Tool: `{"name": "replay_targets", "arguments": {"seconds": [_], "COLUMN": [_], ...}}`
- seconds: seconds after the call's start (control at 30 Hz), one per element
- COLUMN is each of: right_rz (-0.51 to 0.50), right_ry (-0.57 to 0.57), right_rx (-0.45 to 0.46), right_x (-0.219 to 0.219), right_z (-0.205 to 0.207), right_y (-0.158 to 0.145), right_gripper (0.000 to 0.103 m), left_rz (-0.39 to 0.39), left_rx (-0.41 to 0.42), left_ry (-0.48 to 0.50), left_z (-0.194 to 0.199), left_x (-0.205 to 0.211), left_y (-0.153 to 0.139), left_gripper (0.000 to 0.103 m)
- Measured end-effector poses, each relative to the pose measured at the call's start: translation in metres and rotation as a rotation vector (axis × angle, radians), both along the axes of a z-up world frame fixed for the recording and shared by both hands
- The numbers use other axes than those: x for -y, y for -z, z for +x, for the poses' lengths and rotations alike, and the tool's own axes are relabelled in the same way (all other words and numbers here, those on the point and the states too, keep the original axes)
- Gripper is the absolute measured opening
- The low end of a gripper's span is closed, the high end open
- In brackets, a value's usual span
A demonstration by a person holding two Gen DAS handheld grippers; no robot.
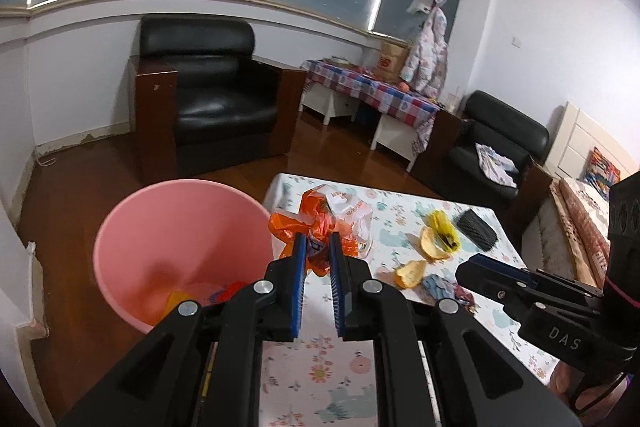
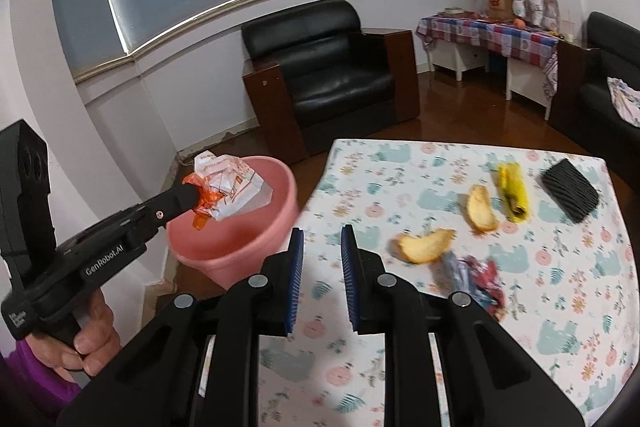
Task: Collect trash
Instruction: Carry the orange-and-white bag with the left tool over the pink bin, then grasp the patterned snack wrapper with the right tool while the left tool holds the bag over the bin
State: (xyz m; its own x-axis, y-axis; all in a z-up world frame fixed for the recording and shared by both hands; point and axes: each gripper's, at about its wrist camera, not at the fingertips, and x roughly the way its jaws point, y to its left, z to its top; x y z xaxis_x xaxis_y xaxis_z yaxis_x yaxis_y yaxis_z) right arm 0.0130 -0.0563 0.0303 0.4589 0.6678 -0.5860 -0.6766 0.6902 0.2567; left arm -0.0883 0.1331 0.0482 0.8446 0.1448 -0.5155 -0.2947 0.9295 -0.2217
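Left gripper (image 1: 318, 247) is clamping a crumpled orange-and-white plastic bag (image 1: 336, 217), pads pressing its orange knot. In the right wrist view the same bag (image 2: 230, 183) is hanging at the tip of that gripper (image 2: 196, 197), lifted off the table and sitting over the rim of the pink bin (image 2: 240, 227). The hand (image 2: 86, 331) with a purple sleeve is gripping the tool's handle.

Pink bin (image 1: 180, 239) is standing on the wooden floor just beside the table's near-left corner; some orange and red scraps are lying at its bottom, too blurred to name.

Right gripper (image 2: 322, 267) is hovering above the floral tablecloth (image 2: 560, 267) with nothing between its blue pads; jaws are standing narrowly parted, not clenched on anything.

Still lying on the table: 2 pieces of orange peel (image 2: 426, 245) (image 2: 482, 207), a yellow wrapper (image 2: 514, 195), a black ribbed pad (image 2: 570, 191), and a crumpled red-and-blue wrapper (image 2: 476, 277) nearest the right gripper.

A black armchair (image 1: 212, 95) is standing behind the bin, well apart.
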Motion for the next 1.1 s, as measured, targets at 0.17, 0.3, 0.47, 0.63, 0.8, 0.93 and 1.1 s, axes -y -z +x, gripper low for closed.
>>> {"name": "replay_targets", "arguments": {"seconds": [0.17, 0.3, 0.47, 0.63, 0.8, 0.93, 1.1], "right_rz": [-0.002, -0.014, -0.019, -0.017, -0.023, -0.022, -0.029], "right_ry": [-0.027, -0.046, -0.074, -0.111, -0.131, -0.117, -0.061], "right_rx": [-0.016, -0.031, -0.054, -0.062, -0.071, -0.086, -0.073], "right_x": [-0.022, -0.043, -0.067, -0.088, -0.104, -0.102, -0.076], "right_z": [0.001, 0.003, 0.007, 0.008, 0.009, 0.014, 0.021], "right_y": [-0.001, 0.003, 0.008, 0.011, 0.016, 0.023, 0.031], "right_gripper": [0.020, 0.020, 0.020, 0.020, 0.020, 0.020, 0.020], "left_rz": [0.003, 0.021, 0.017, 0.003, -0.012, -0.020, -0.028], "left_rx": [0.010, 0.011, 0.002, -0.016, -0.030, -0.034, -0.037], "left_ry": [-0.056, -0.106, -0.154, -0.199, -0.223, -0.228, -0.228], "left_z": [-0.013, -0.024, -0.033, -0.037, -0.041, -0.040, -0.037], "left_x": [-0.021, -0.036, -0.056, -0.077, -0.090, -0.095, -0.095], "left_y": [-0.002, 0.000, 0.005, 0.014, 0.022, 0.026, 0.028], "left_gripper": [0.011, 0.011, 0.011, 0.011, 0.011, 0.011, 0.011]}}
